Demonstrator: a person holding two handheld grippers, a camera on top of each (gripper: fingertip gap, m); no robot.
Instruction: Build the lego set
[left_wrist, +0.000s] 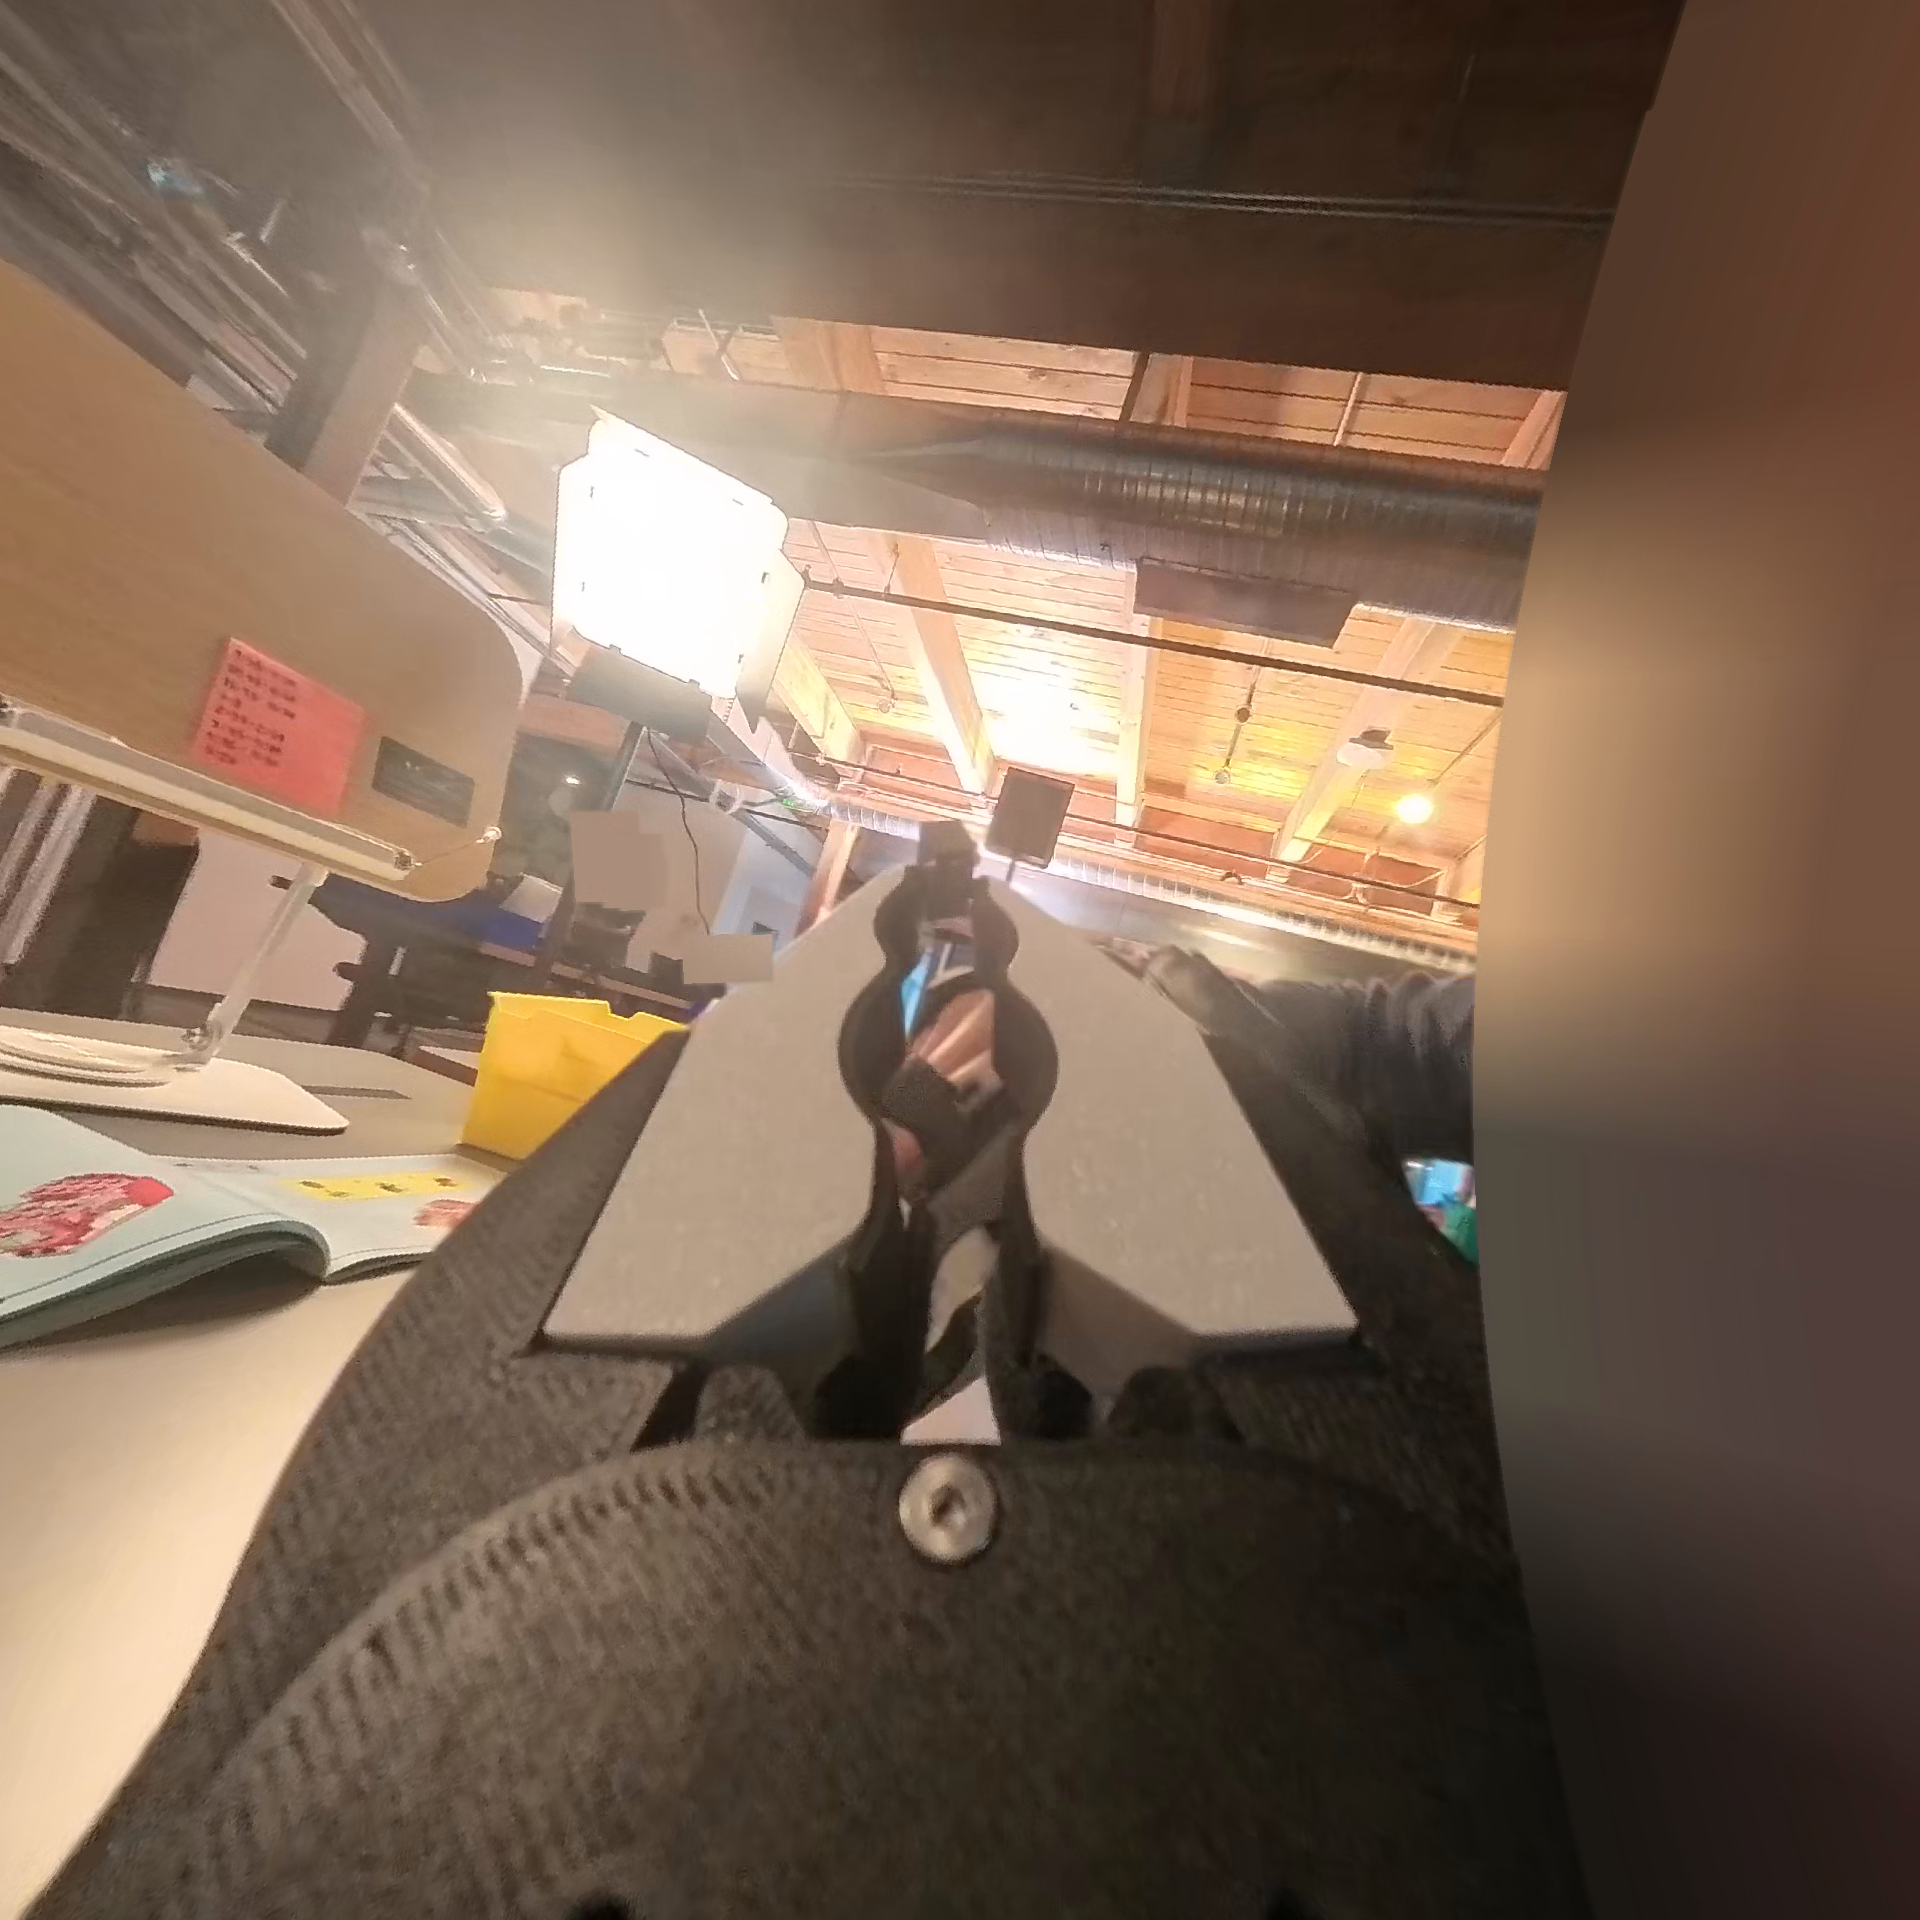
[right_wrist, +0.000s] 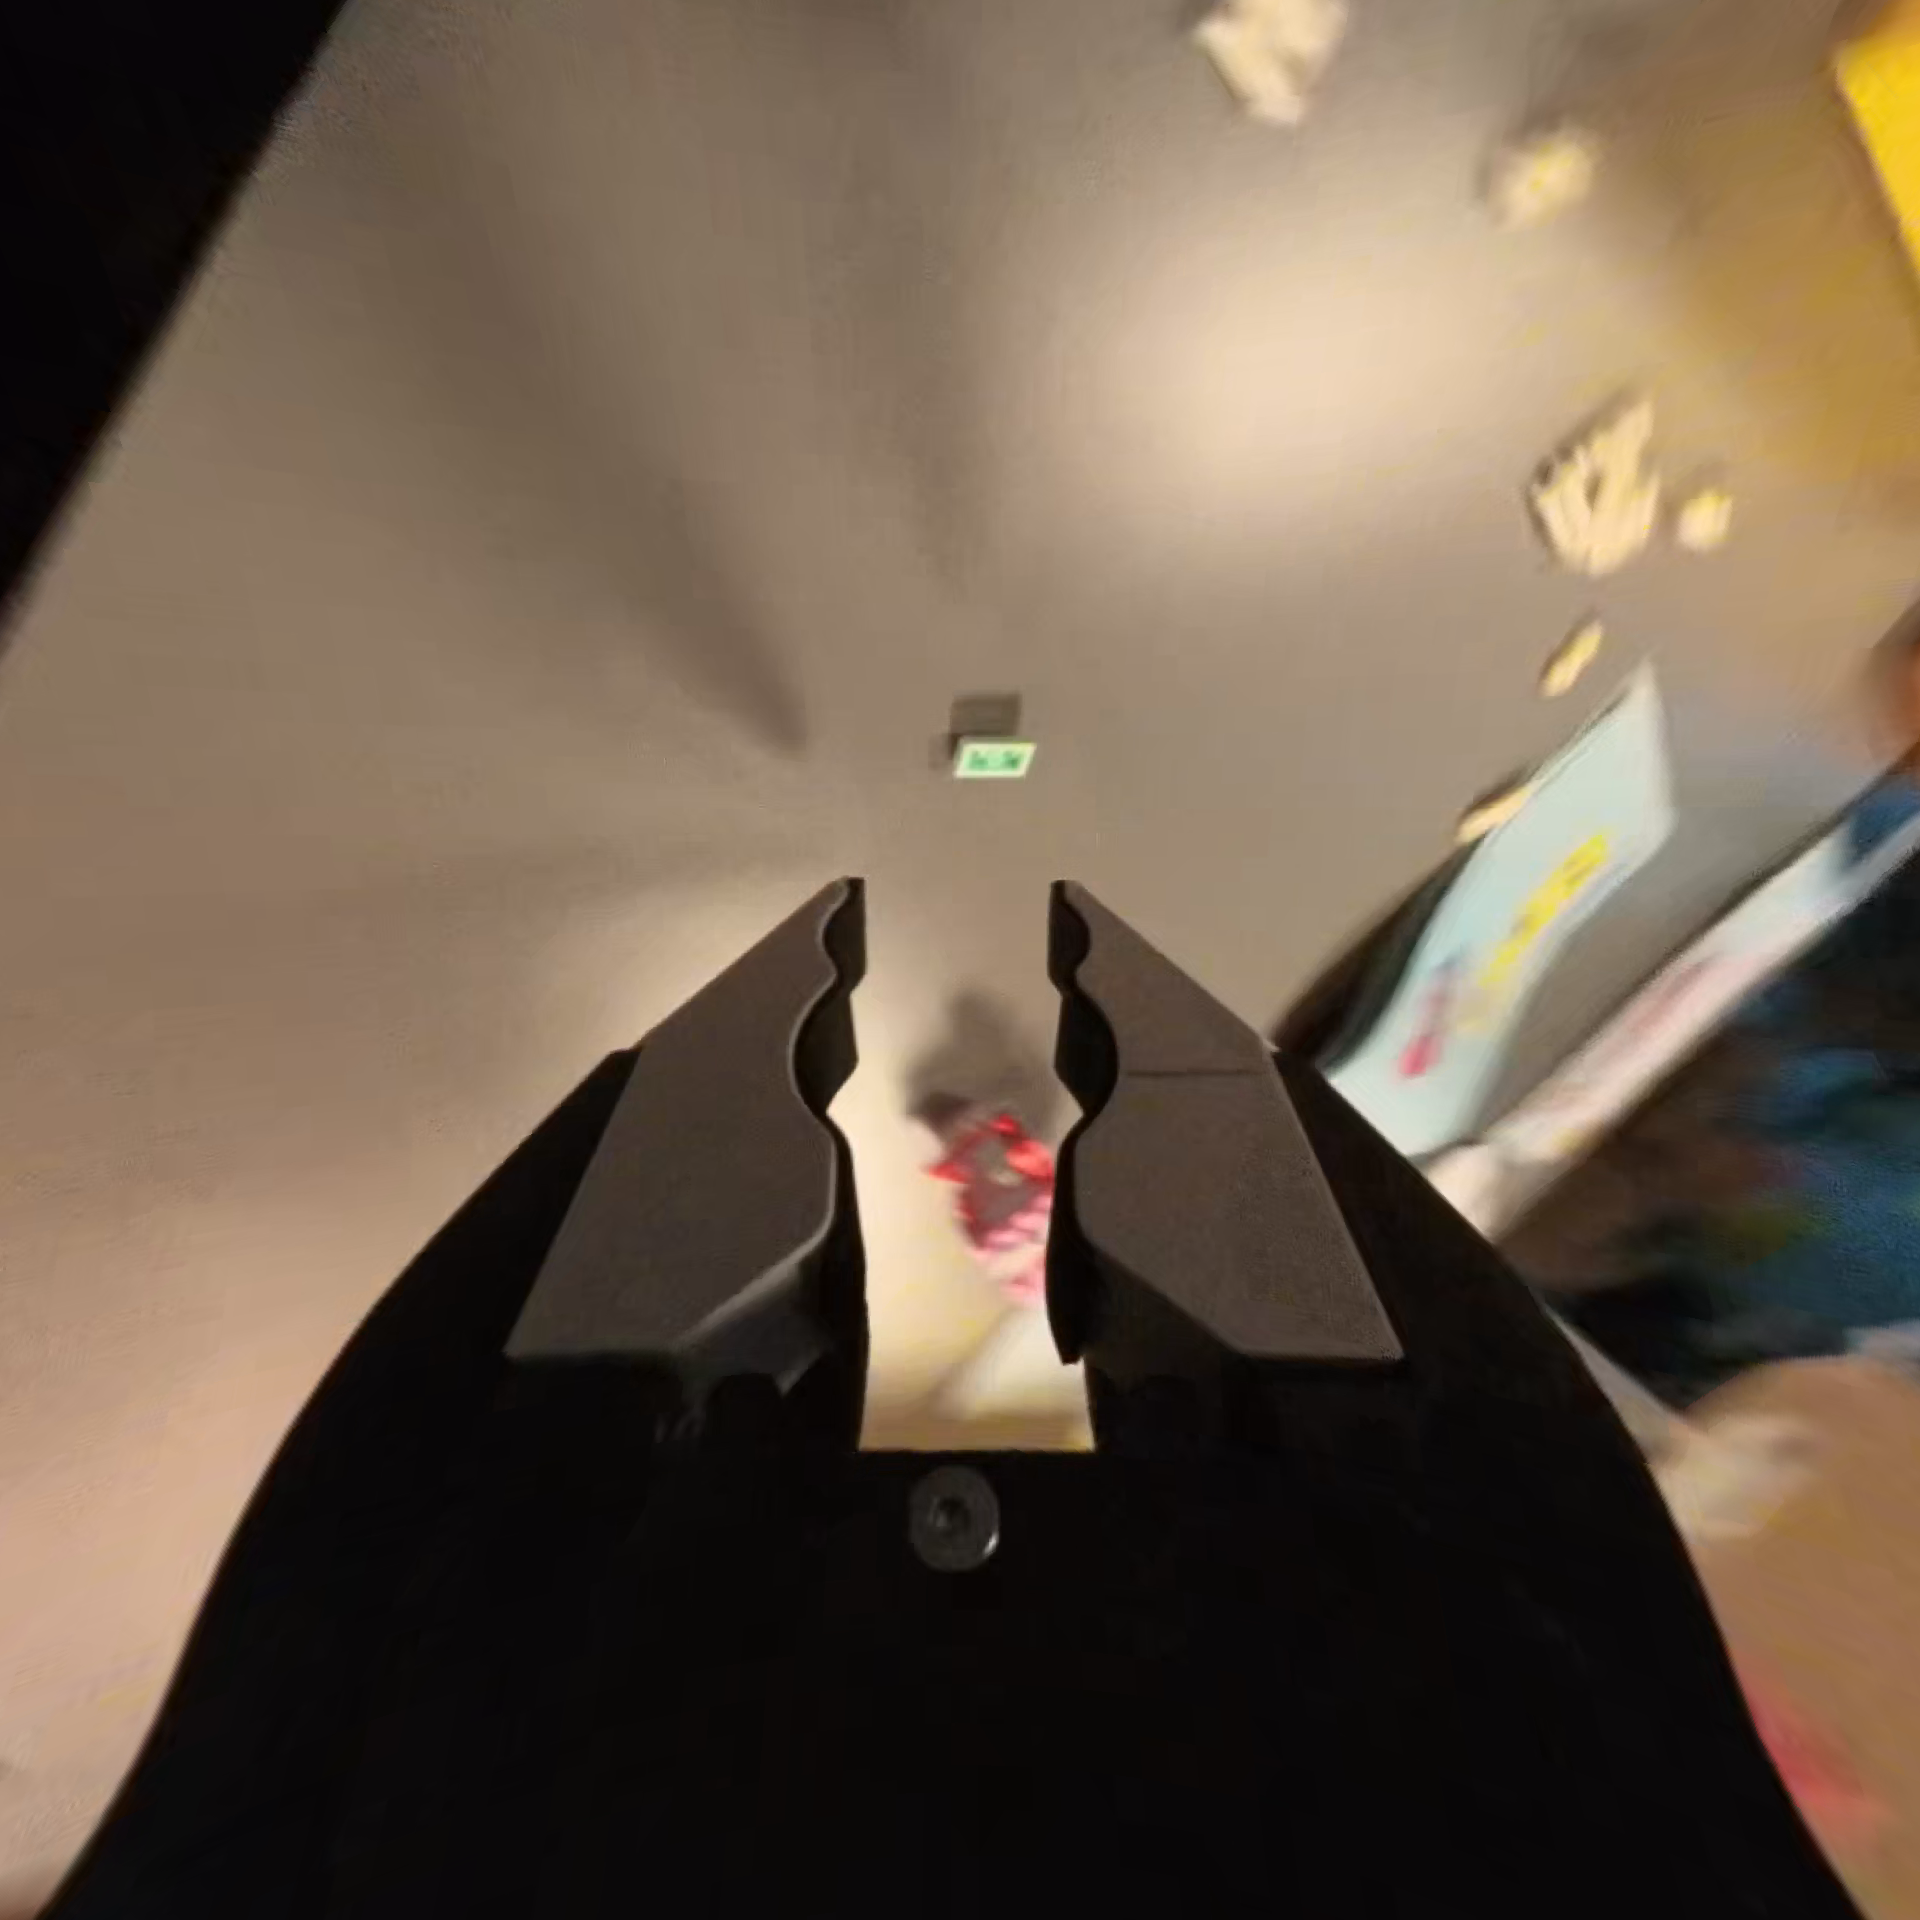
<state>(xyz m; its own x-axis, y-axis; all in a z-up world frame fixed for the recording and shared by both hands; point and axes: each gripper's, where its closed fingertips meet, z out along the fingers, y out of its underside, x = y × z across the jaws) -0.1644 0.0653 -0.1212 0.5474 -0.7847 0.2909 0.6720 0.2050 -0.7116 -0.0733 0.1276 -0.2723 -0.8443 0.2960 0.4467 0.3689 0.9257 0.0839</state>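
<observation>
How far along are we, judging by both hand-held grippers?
Seemingly done: a small red blurred build lies on the grey table. In hand: the left hand-held gripper pinches a small black piece; the right hand-held gripper hangs open over the build, empty. Left: small cream loose pieces lie scattered on the table.

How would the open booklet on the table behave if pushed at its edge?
The booklet probably flexes rather than sliding as one piece: thin pages fan loosely at its fold. Likely light, lying flat on the smooth table, so it may skid or its top pages may lift.
</observation>
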